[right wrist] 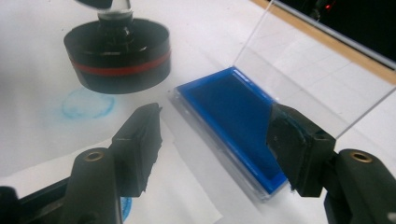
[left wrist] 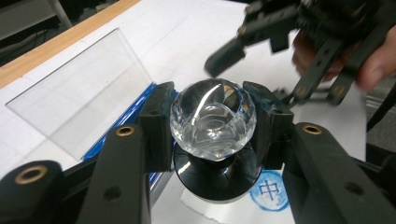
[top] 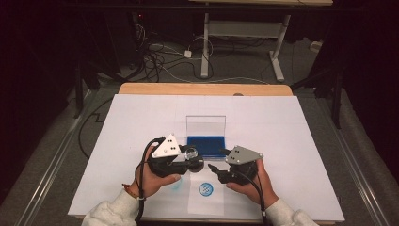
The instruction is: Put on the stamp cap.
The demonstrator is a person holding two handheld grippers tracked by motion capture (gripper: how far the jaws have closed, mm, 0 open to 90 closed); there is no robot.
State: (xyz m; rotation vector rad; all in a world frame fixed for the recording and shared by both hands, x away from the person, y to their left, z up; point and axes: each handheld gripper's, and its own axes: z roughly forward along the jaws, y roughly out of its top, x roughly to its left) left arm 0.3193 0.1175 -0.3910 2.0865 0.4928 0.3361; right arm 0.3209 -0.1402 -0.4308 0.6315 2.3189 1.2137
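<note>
A stamp with a clear crystal knob [left wrist: 212, 116] and a round black base [right wrist: 116, 53] with a red band hangs just above the white table cover. My left gripper [left wrist: 212, 125] is shut on the knob, one pad on each side. In the high view the stamp [top: 193, 159] is near the front left corner of the blue ink pad [top: 206, 145]. My right gripper [right wrist: 217, 140] stands open with nothing between its jaws, pointing towards the ink pad [right wrist: 233, 116] and the stamp. It is just right of the stamp in the high view [top: 215, 169].
The ink pad's clear lid [top: 206, 125] stands upright behind it. A white paper slip [top: 205, 200] near the front edge bears a round blue stamp mark [top: 205, 189]. A faint blue smear [right wrist: 88, 103] lies on the cover beneath the stamp. A wooden table edge [top: 202, 89] runs along the back.
</note>
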